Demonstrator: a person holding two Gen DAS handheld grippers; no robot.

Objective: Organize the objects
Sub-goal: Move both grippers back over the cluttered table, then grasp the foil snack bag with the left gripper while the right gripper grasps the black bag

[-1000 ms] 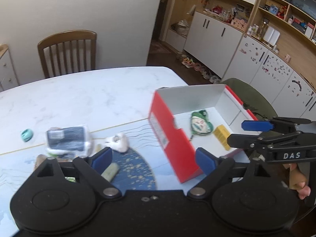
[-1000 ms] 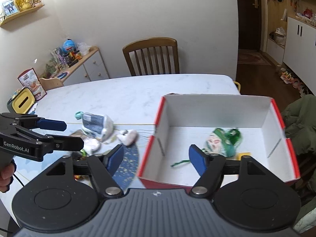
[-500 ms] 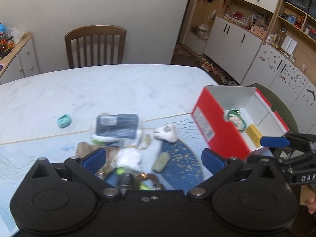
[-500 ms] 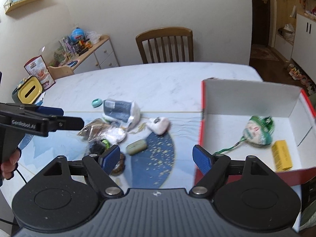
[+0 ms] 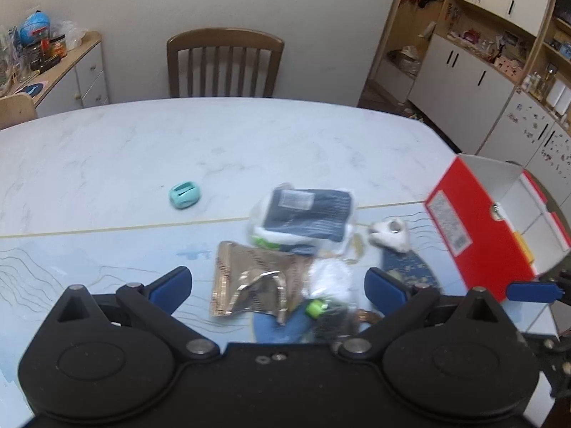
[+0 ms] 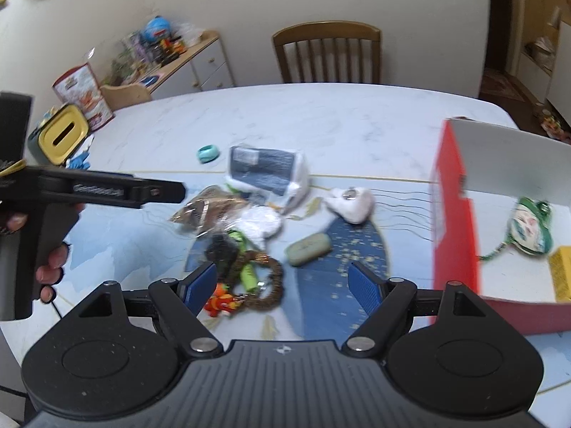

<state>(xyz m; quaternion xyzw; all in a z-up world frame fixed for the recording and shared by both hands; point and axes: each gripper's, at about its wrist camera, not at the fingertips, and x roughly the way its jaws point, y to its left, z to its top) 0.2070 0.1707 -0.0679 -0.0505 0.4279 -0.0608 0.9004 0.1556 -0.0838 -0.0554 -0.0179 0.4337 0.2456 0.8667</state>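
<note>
Wooden chair (image 5: 225, 62) at 12 o'clock behind the marble table (image 5: 142, 149), against a plain wall. Low sideboard (image 6: 192, 67) at 10 o'clock, cluttered on top. White cabinets (image 5: 464, 75) at 2 o'clock. Yellow-topped container (image 6: 62, 135) at table's 9 o'clock edge.

Even, soft indoor light, moderately bright; no hard shadows on the surface (image 5: 249, 135). Faint sheen on the foil pouch (image 5: 249, 278) at centre of the left view. Both views motion-blurred: red box (image 6: 453, 214) at right of the right view smeared, clutter soft. Claw bodies at the bottom stay sharp. Strong fisheye bend; chair (image 5: 225, 64) and walls curve, corners vignette dark at upper left and right.
</note>
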